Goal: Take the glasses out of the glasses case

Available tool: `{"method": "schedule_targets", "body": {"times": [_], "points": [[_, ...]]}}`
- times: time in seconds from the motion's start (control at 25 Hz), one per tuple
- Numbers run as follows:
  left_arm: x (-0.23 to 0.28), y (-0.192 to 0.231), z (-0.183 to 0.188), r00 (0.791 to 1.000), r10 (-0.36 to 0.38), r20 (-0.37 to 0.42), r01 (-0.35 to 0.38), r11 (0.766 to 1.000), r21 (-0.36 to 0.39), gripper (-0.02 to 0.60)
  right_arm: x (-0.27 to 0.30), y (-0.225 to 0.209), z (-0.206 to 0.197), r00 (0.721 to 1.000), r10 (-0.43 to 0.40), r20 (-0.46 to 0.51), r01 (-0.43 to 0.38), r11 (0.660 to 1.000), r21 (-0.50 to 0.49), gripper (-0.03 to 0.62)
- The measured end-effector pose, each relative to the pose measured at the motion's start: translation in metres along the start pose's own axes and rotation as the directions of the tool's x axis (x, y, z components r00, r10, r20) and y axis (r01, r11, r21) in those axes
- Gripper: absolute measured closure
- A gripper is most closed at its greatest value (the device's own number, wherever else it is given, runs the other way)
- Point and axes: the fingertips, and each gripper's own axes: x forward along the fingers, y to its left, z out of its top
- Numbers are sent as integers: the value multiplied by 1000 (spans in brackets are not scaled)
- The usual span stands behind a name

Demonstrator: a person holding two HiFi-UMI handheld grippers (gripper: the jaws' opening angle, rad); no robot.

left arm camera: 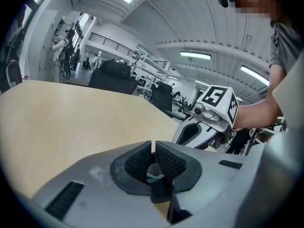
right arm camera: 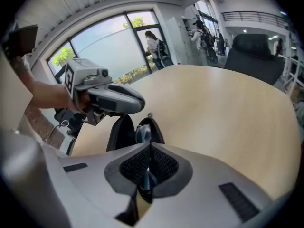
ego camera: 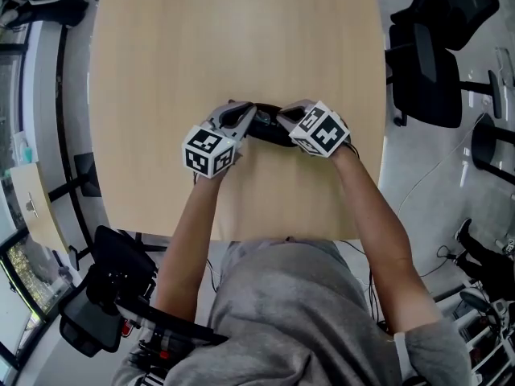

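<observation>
The black glasses case (ego camera: 269,131) lies open on the wooden table (ego camera: 161,71) between my two grippers. In the right gripper view its two dark halves (right arm camera: 121,132) stand apart, with the pale blue glasses (right arm camera: 142,133) sticking up between them. My right gripper (right arm camera: 148,172) is shut on a thin pale blue part of the glasses. My left gripper (left arm camera: 153,167) is shut too, with a dark edge of the case (left arm camera: 161,194) and a pale blue sliver between its pads. In the head view the left gripper (ego camera: 245,121) and right gripper (ego camera: 283,119) meet over the case.
The table's near edge (ego camera: 241,238) runs just in front of the person's body. Black office chairs (ego camera: 430,63) stand to the right of the table. More dark gear sits on the floor at lower left (ego camera: 105,304).
</observation>
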Motion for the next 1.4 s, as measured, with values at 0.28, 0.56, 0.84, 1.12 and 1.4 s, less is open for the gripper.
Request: {"method": "schedule_targets", "body": {"times": [0.28, 0.56, 0.84, 1.12, 1.4], "points": [[1, -6, -33, 1000, 17, -25, -18, 998, -55, 575, 19, 20, -12, 998, -57, -10, 53, 973, -223, 572], [-10, -11, -61, 998, 26, -54, -31, 995, -92, 574, 22, 29, -14, 992, -100, -71, 67, 928, -368, 490], [-11, -29, -75, 998, -11, -68, 4, 994, -111, 575, 37, 28, -29, 963, -235, -129, 131, 831, -540, 464], [-38, -45, -79, 999, 2, -51, -7, 995, -96, 575, 35, 39, -36, 949, -287, -128, 156, 784, -601, 514], [-78, -46, -70, 999, 47, 12, -46, 995, -86, 575, 5, 46, -29, 950, -302, -82, 203, 795, -572, 517]]}}
